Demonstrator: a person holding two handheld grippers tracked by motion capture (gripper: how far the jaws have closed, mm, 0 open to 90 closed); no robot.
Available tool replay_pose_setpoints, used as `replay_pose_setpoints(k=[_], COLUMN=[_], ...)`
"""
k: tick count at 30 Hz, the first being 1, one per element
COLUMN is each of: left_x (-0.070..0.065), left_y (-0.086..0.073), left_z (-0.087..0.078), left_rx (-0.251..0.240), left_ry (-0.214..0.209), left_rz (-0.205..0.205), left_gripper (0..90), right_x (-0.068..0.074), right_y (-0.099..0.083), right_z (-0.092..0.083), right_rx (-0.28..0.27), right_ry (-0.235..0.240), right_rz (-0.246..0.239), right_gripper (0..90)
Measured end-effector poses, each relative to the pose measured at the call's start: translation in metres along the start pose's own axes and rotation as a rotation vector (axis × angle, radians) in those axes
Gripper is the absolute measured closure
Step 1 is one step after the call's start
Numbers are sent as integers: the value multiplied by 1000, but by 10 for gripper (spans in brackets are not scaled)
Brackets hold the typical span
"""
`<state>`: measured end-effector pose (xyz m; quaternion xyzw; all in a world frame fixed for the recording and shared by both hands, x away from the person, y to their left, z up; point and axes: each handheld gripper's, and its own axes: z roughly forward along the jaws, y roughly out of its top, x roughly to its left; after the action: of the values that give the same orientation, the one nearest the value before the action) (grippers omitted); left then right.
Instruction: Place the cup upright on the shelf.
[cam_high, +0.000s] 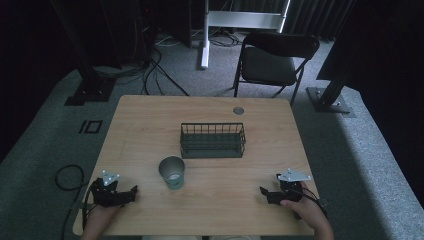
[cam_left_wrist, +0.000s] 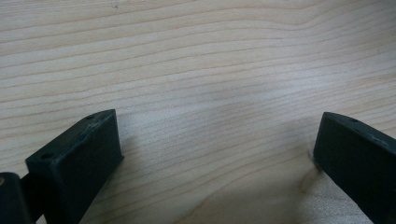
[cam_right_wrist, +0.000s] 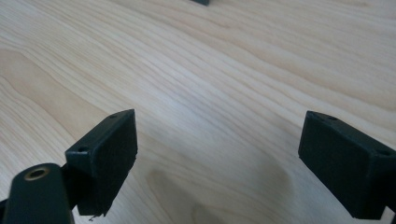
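Grey cup (cam_high: 172, 172) between both grippers' spread jaws, well apart.

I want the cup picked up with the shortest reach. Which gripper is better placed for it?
Left, probably. The left gripper lies open on the table nearer the cup; the right gripper, also open, sits farther off.

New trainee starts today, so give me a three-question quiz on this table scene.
1. True or false: the left hand-held gripper holds the cup.
2. Which lies farther from the person, the cup or the wire basket?
3. Multiple choice: the right hand-held gripper has its jaws A) shut B) open C) clamped on the basket.

Key: 1 false; 2 the wire basket; 3 B.
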<state>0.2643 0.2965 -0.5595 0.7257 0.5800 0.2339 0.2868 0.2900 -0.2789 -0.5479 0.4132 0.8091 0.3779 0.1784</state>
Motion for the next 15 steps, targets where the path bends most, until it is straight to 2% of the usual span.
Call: replay_pose_setpoints(k=[6, 15], left_x=[0, 0], left_y=[0, 0], left_z=[0, 0], left_rx=[0, 0], left_ry=[0, 0], left_rz=[0, 0], left_gripper=[14, 14], right_x=[9, 24], right_y=[13, 32], right_z=[3, 12], right_rx=[-26, -56], right_ry=[37, 89], right_rz=[-13, -60], right_gripper=[114, 131])
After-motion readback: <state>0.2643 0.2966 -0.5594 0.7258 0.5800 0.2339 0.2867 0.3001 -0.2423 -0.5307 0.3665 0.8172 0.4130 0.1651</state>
